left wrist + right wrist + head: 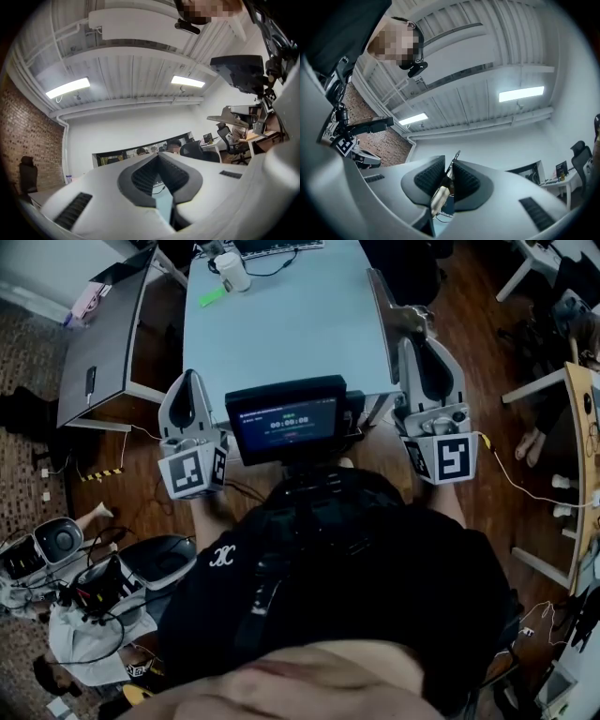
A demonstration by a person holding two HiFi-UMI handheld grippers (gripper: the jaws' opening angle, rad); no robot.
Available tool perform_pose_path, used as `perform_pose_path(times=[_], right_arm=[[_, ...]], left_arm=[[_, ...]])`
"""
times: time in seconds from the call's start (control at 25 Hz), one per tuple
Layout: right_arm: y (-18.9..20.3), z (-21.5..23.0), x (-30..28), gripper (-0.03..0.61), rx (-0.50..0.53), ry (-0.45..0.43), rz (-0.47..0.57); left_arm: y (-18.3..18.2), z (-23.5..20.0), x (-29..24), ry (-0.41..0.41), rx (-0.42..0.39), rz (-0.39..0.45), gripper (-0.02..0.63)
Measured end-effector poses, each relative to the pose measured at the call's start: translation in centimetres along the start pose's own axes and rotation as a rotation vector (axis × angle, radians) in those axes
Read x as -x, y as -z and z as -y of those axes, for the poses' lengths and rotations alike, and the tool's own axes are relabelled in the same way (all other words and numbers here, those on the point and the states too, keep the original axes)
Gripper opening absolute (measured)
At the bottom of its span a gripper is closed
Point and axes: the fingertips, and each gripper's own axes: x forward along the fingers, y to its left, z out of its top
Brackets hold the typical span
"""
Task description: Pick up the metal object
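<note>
Two grippers: a left gripper [189,379] at centre left and a right gripper [424,343] at centre right. One metal object [443,190], one table [291,324], one white cup [232,270], one screen [286,418].

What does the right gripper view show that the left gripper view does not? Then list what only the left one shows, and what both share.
Only the right gripper view: a thin shiny metal object clamped between the right gripper's dark ribbed fingers.
Only the left gripper view: the left gripper, its fingers closed at the tips with nothing between them.
Both: a white ribbed ceiling with glowing strip lights, and a red brick wall.
</note>
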Motion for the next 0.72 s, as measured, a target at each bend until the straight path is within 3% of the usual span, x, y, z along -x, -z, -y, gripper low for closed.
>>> perform_pose_path(times=[0.16,0.32,0.72], right_arm=[[-0.6,-0.1,2.2,0.044,0.031,0.038,-0.009],[-2.6,-3.8,5.3,0.043,0.029,0.031,-0.019],[-8.3,-18.0,15.4,0.041,-0.012,0.095,-0.012]], left_arm=[[-0.9,-0.4,1.0,-0.007,-0.055,0.048,0.011],[-2.0,-1.5,5.0,0.0,-0.093,0.092,0.011],[-0.6,-7.4,23.6,0.004,-0.112,0.072,0.011]])
